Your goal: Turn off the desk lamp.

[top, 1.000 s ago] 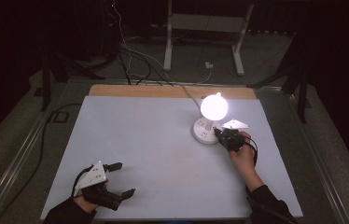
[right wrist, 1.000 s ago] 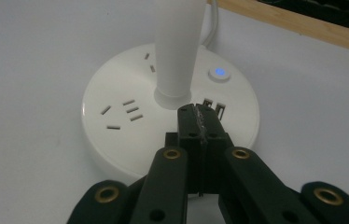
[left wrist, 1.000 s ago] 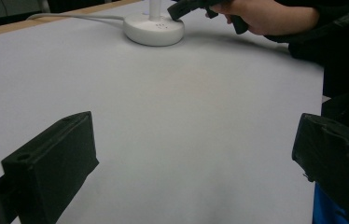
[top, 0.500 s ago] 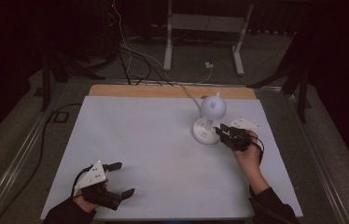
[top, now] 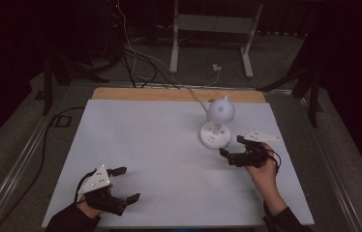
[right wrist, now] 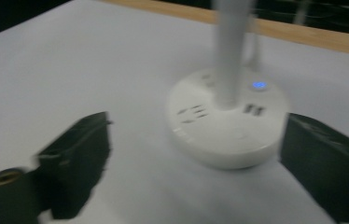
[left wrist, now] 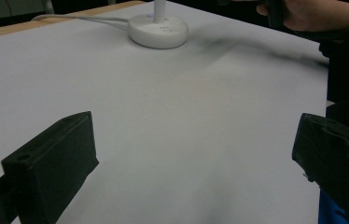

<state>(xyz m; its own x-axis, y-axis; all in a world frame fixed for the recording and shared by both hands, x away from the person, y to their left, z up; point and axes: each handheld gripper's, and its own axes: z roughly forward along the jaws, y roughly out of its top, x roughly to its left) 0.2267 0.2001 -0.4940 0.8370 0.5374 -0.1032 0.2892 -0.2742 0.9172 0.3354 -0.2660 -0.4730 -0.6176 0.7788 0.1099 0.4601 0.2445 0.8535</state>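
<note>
Lamp (top: 216, 126) unlit on white table (top: 145, 145), right gripper (top: 233, 147) beside base, both jaws open

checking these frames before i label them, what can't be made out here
- Lamp head: cut off by the top edge in the right gripper view; its stem is blurred there.
- Markings on the lamp base: smeared by motion blur in the right gripper view, too small in the high view.
- Right tongs: top edge crops them in the left gripper view.
- Room behind the table: too dark.

lamp (top: 216, 126) white, blue light | table (top: 145, 140) pale grey | jaws black
</note>
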